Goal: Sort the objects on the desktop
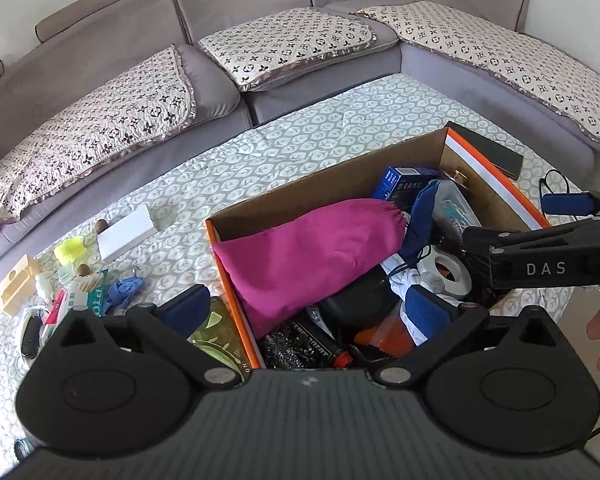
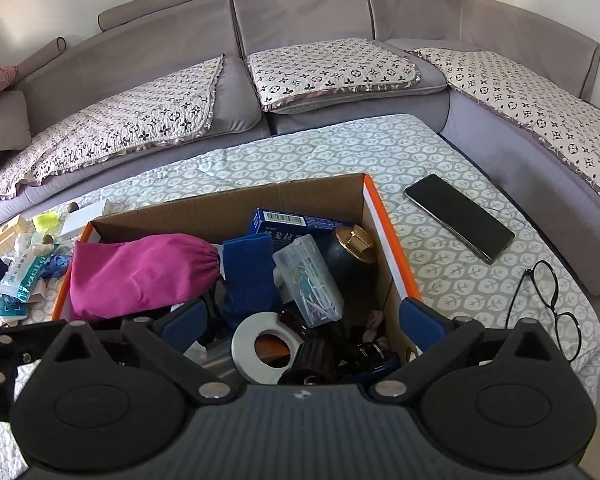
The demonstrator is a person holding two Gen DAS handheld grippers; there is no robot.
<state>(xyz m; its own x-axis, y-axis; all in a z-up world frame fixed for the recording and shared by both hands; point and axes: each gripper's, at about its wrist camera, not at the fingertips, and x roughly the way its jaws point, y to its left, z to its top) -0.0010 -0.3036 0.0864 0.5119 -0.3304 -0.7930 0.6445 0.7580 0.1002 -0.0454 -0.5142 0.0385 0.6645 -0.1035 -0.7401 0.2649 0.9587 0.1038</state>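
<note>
Over on the left of the desk (image 2: pixel 440 152), with its leaf-patterned cloth, sits a loose heap: a yellow-green brush (image 1: pixel 71 249), a white box (image 1: pixel 127 232), a crumpled blue glove (image 1: pixel 125 289) and a green-and-white tube (image 2: pixel 24 276). The left gripper (image 1: pixel 312 312) hovers at the near left corner of the cardboard box (image 1: pixel 340 178), its jaws spread wide and holding nothing; one blue pad is outside the orange wall, the other over the contents. Inside the box a magenta drawstring bag (image 1: pixel 304 248) lies along the left half, touching the left wall. Beside it are a blue cloth (image 2: pixel 248 272), a blue carton (image 2: pixel 296 222), a clear case of paper clips (image 2: pixel 308 280), a dark jar with a gold cap (image 2: pixel 352 252) and a roll of white tape (image 2: pixel 264 346). The right gripper (image 2: pixel 304 322) hangs over the right half of the box, jaws also wide apart and empty. To the right of the box, on the cloth, lie a black phone (image 2: pixel 460 216) and, nearer the edge, a pair of black glasses (image 2: pixel 548 304).
</note>
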